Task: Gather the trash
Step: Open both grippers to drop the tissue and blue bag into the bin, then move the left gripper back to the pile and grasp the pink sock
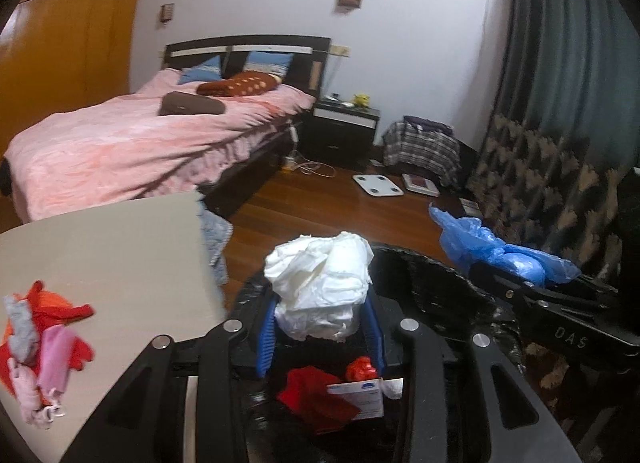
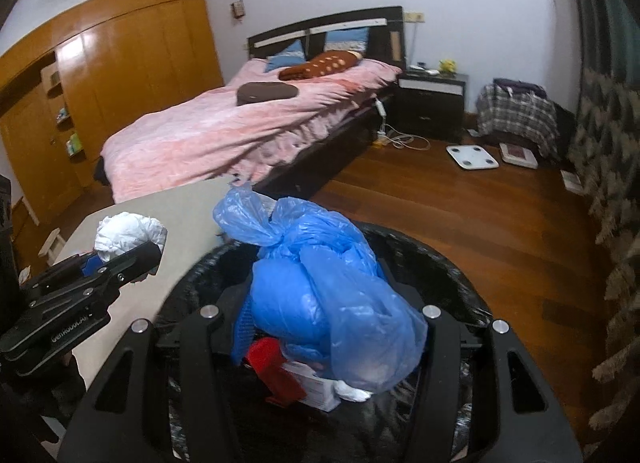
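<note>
2 hand-held grippers are seen above a black-lined trash bin [image 1: 440, 275], each clamped on a piece of rubbish. A crumpled wad of white paper [image 1: 320, 287] is pinched between the blue pads of the left gripper [image 1: 322, 339], whose jaws stand partly closed on it. A knotted blue plastic bag [image 2: 328, 287] is gripped by the right gripper [image 2: 332, 327], its jaws also partly closed, and the bag bulges out over both fingers. Both loads are held over the bin's mouth. Inside the bin, a red scrap [image 1: 316, 399], a small white carton [image 1: 360, 399] and a bit of white tissue are visible. A beige table [image 1: 120, 263] stands just beside the bin, with a heap of red, pink and grey cloth items [image 1: 40, 347] lying on it. A bed [image 2: 240, 131] with a pink cover stands beyond on the wooden floor [image 2: 460, 215].
</note>
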Tool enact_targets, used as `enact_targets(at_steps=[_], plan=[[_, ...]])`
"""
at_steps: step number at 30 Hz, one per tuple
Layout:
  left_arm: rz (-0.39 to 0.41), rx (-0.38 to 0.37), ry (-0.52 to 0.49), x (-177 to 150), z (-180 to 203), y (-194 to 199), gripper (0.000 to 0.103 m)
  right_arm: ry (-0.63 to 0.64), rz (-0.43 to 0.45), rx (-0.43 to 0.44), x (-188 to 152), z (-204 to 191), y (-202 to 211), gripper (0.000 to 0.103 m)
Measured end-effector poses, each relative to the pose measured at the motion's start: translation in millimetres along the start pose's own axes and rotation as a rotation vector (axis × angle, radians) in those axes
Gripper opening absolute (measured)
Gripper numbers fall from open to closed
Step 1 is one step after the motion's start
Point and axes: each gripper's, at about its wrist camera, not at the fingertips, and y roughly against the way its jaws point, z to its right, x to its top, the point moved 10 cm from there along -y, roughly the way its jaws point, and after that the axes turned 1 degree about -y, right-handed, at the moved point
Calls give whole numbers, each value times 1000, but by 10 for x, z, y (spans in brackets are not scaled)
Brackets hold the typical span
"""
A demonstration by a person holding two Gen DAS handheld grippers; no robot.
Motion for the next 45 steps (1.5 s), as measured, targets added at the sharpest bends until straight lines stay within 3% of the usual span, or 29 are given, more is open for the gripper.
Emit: enact_targets(at_steps=[6,9,11,14,17,21,29,45], plan=[[-37,-46,-14,-55,197,-210,39,-34,-15,-21,-102,231,-36,54],[-56,-74,-13,-98,231,-265,47,-45,-22,-26,-137,301,-53,62],[-60,-79,-9,-120,213,-269,61,-46,-20,-32,-147,330,-40,68],[-57,-70,-1,-120,168,-251,67,-49,-9,-44,-138,355,-24,76],[-39,-25,-8,-108,48,-190,73,-56,7,-57,-116,370,5,88],[-18,31,-5,-72,-152,-68,84,-61,22,-65,-80,339,34,97],[27,147,27,-34,-659,313,97,-47,20,-43,-3,52,23,98],[62,388,132,-316,-1814,1019,97,76,4,118,56,-1168,-244,98]])
